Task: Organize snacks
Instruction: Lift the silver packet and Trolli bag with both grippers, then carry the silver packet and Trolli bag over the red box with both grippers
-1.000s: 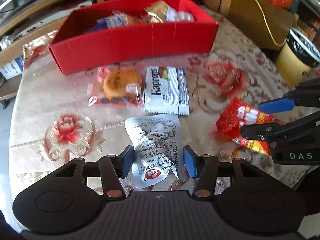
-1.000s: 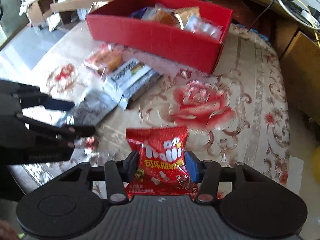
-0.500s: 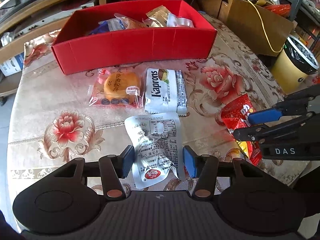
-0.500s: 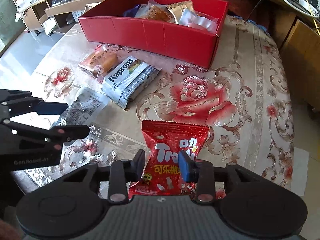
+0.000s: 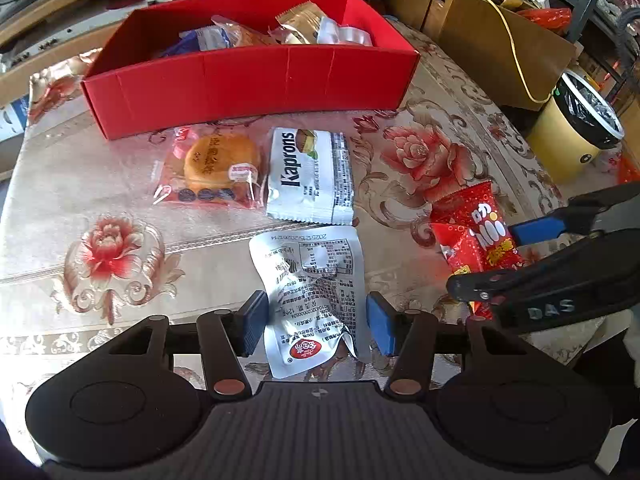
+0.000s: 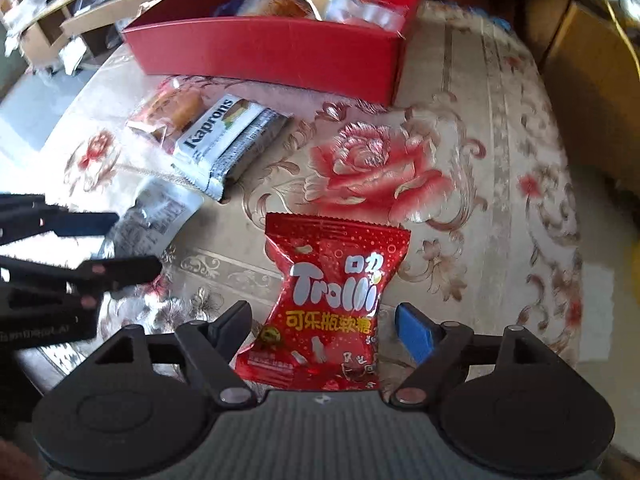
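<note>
With its jaws just sprung apart, the right gripper (image 6: pixel 324 326) releases the red candy bag (image 6: pixel 334 300); it needs regrasping before boxing.

Glossy crinkled foil on the red Trolli packet (image 6: pixel 334 300), a shiny silver pouch (image 5: pixel 314 292) beside it, matt red cardboard box (image 5: pixel 256 80), and a smooth, sheeny floral tablecloth (image 5: pixel 100 184) beneath, with matt black plastic gripper bodies.
</note>
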